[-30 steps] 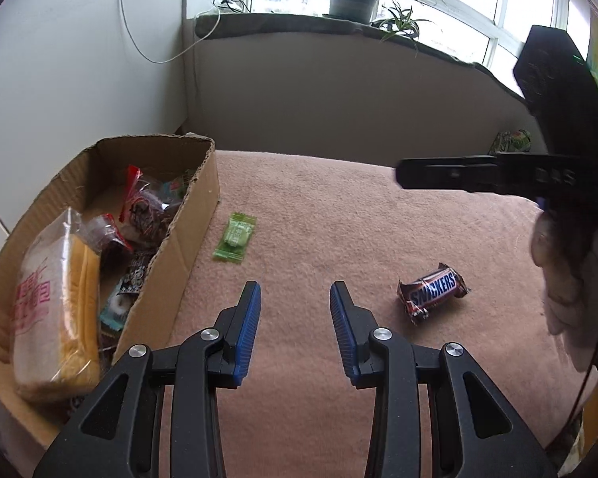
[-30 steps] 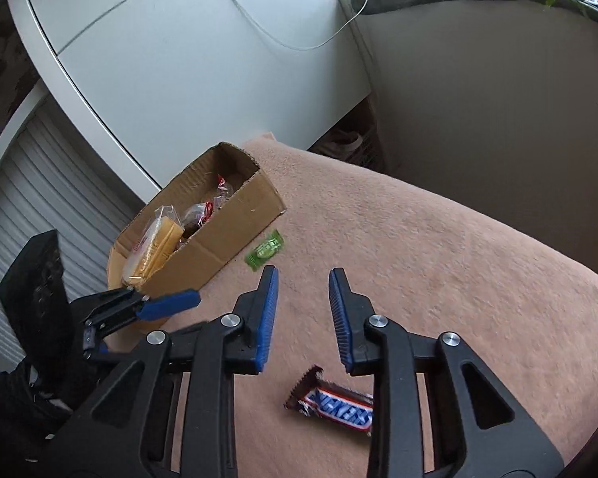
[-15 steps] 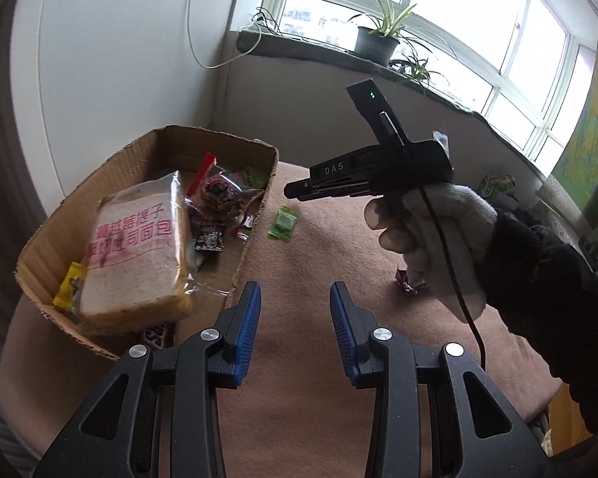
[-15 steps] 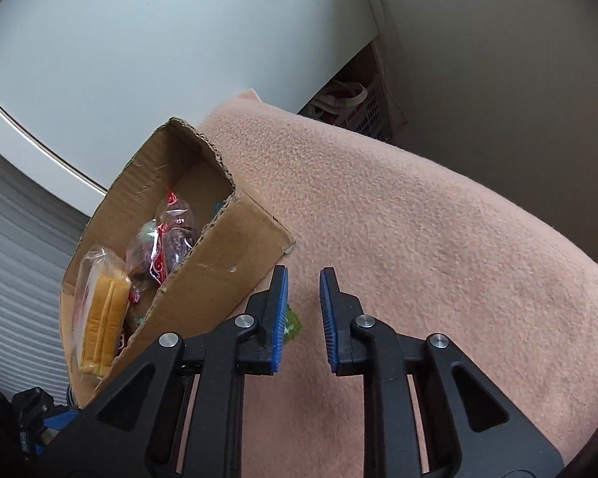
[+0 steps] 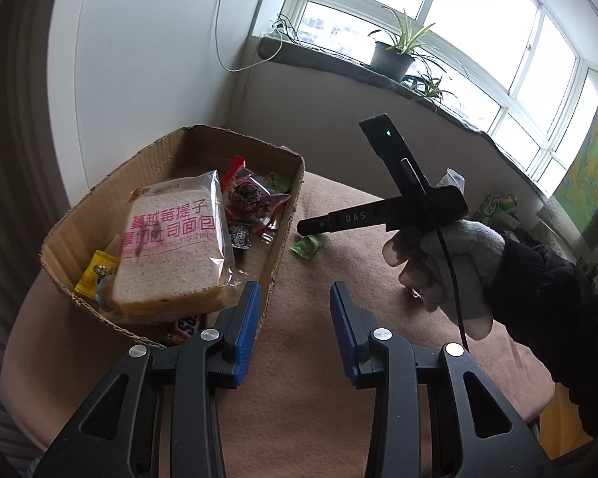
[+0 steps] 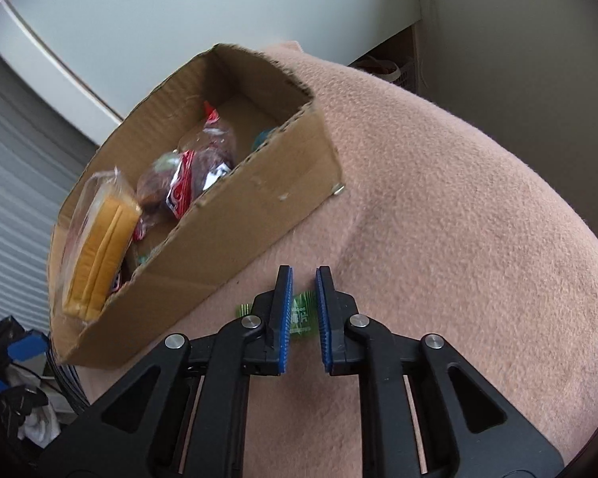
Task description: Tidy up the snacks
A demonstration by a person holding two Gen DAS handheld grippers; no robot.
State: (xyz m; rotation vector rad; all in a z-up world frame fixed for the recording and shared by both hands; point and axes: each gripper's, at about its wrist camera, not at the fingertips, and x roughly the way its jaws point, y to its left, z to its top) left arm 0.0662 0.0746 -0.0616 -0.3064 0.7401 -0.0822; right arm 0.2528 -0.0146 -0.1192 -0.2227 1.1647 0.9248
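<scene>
Green candy wrapper (image 6: 301, 316), small, flat, lettering perhaps white, beside cardboard box (image 6: 235, 215).

Right gripper (image 6: 303, 279) down on green candy packet (image 6: 300, 316), blue pads closed around it, beside cardboard box (image 6: 235, 215) of snacks on pink blanket (image 6: 458, 239).
</scene>
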